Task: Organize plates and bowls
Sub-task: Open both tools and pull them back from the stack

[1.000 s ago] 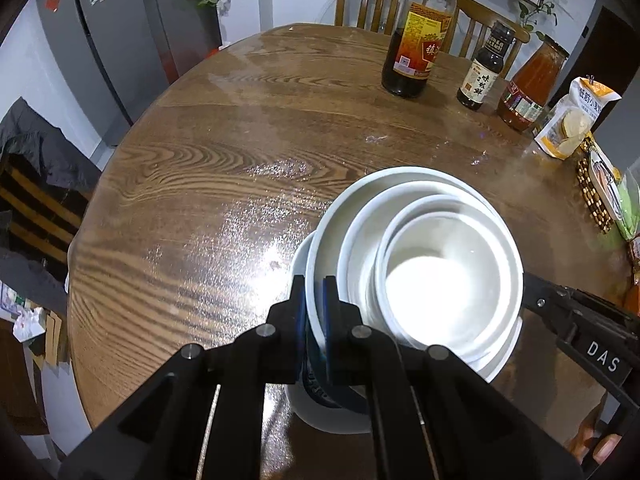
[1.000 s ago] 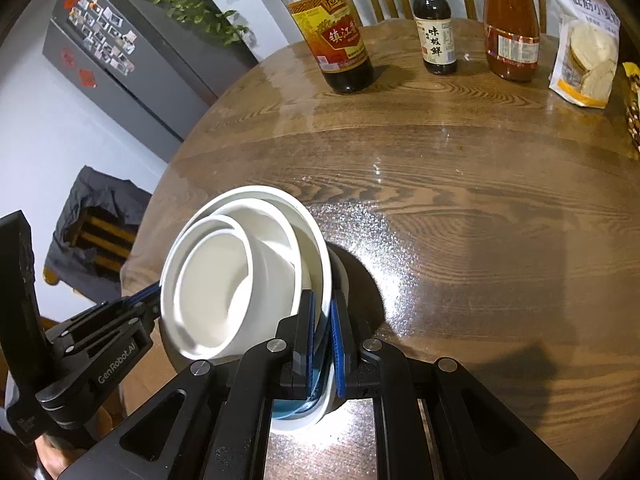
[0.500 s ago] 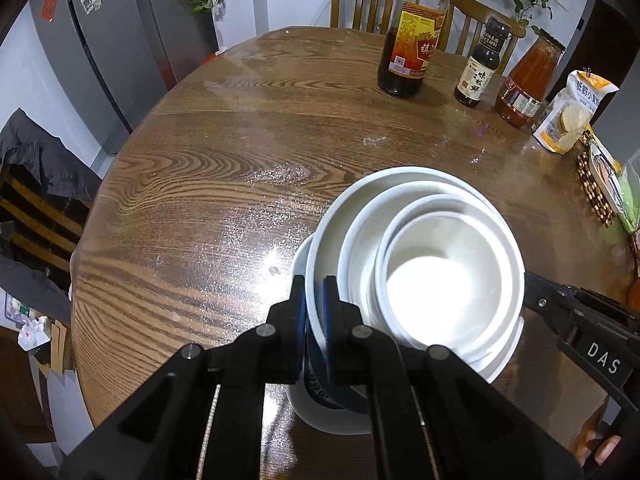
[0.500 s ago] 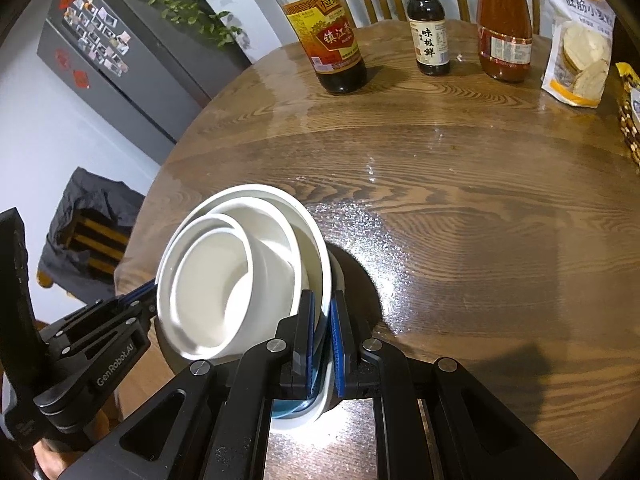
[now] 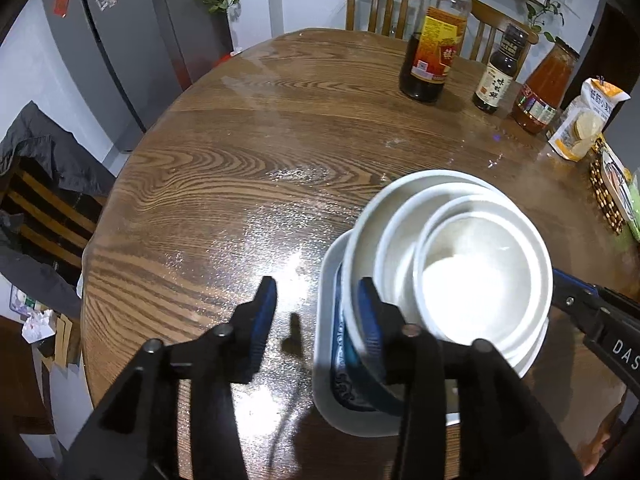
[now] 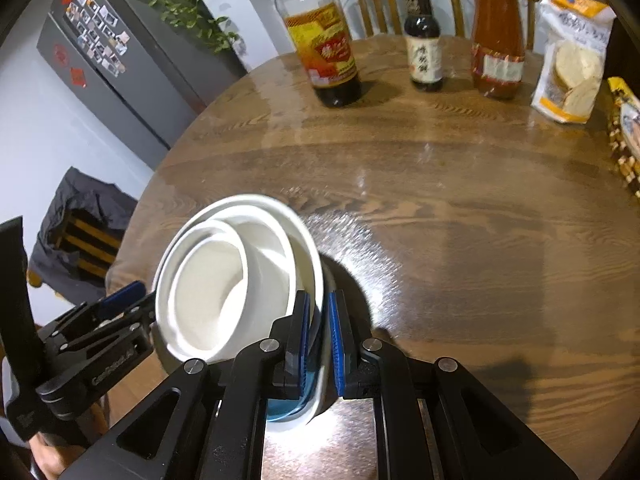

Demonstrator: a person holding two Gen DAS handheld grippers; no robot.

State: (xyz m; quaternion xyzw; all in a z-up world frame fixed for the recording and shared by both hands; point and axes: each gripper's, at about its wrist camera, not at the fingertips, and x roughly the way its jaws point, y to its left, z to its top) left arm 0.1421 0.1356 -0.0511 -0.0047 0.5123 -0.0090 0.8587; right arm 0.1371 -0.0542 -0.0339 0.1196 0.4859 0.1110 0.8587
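Left wrist view: stack of nested white bowls (image 5: 476, 264) on blue-patterned white plate (image 5: 332, 364), near edge of wooden surface (image 5: 240, 184). Left gripper (image 5: 316, 308) jaws opening, plate rim between them, pads off it.

Right wrist view: right gripper (image 6: 319, 326) jaws clamped on plate rim (image 6: 320, 376), probably bowl edge too; stack tilted.

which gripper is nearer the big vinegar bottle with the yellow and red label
Neither clearly. Both the left gripper and the right gripper sit at the stack of bowls, on opposite sides of it, with the vinegar bottle far across the table from each.
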